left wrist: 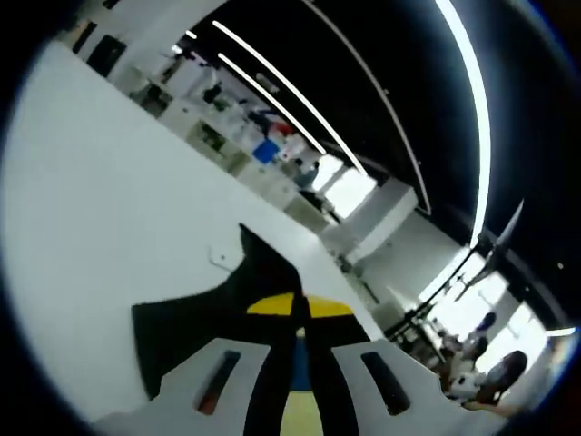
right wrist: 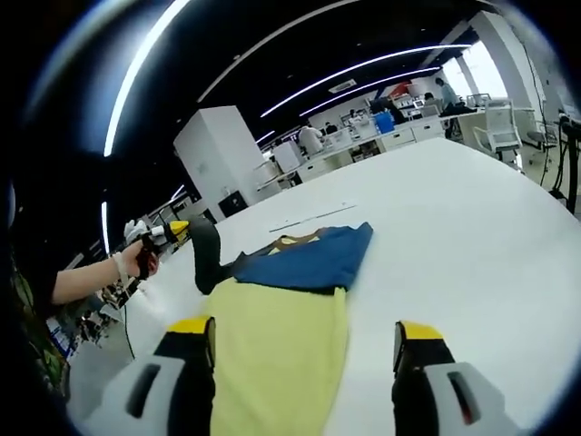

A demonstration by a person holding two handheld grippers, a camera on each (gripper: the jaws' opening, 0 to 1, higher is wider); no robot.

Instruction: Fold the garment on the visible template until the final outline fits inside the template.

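We worked at a wide white table (right wrist: 472, 236). The garment (right wrist: 290, 309) lay on it in front of the right gripper (right wrist: 304, 350): a yellow body nearest the camera, a blue part folded across its far end, and a black sleeve or edge on its left side. In the right gripper view the two jaws, yellow at the tips, stood wide apart, one on each side of the yellow cloth. They gripped nothing; the left jaw sat at the garment's left edge and the right jaw over bare table.

In that same view the left gripper (right wrist: 201, 247) appeared at the left, held in a hand (right wrist: 145, 259), with black cloth rising up to it at the garment's far left corner.

In the left gripper view the left gripper (left wrist: 300, 313) pointed along the table (left wrist: 109, 200), and its jaws lay close together with only a narrow gap. Black cloth of the garment (left wrist: 227, 304) ran between and around the yellow tips, so we took it as pinched there, with yellow and blue fabric showing low between the jaws.

We could not make out any template outline on the table. Behind it were desks, people and ceiling light strips.
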